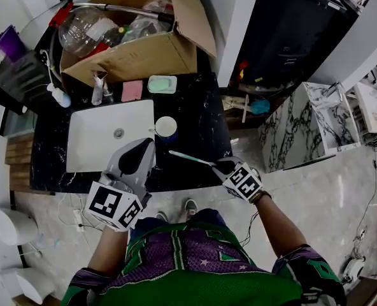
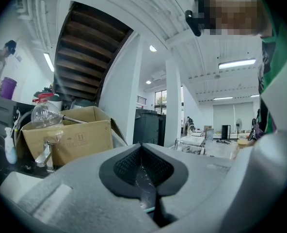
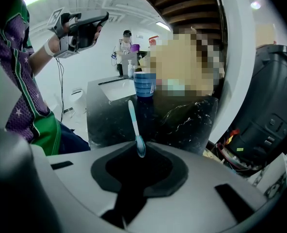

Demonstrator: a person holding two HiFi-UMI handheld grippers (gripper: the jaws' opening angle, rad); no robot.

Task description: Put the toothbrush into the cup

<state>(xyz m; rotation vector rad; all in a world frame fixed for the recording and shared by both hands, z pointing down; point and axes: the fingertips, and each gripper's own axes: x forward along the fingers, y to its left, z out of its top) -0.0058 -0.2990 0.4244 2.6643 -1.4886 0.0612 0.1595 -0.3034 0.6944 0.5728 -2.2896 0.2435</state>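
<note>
My right tool (image 1: 221,166) was clenched on the handle end of the toothbrush (image 1: 190,158), which lay low along the front edge of the surface (image 1: 198,116), near its front right corner. The brush pointed away from me toward the cup (image 1: 165,129). Through the right gripper view, the handle's tip sat pinched where the 2 pads met (image 3: 140,151) and the rest ran straight out ahead. I took it by the very end, I judge, so the long free part could go into the cup first. The cup stood upright further in, just beside the right edge of the sink (image 1: 93,139), mouth open and unobstructed, well apart from the brush. My left tool (image 1: 144,146) was clamped together on nothing, held level above the sink's front, out of the way since 1 hand was enough. The brush was not yet in the cup.
</note>
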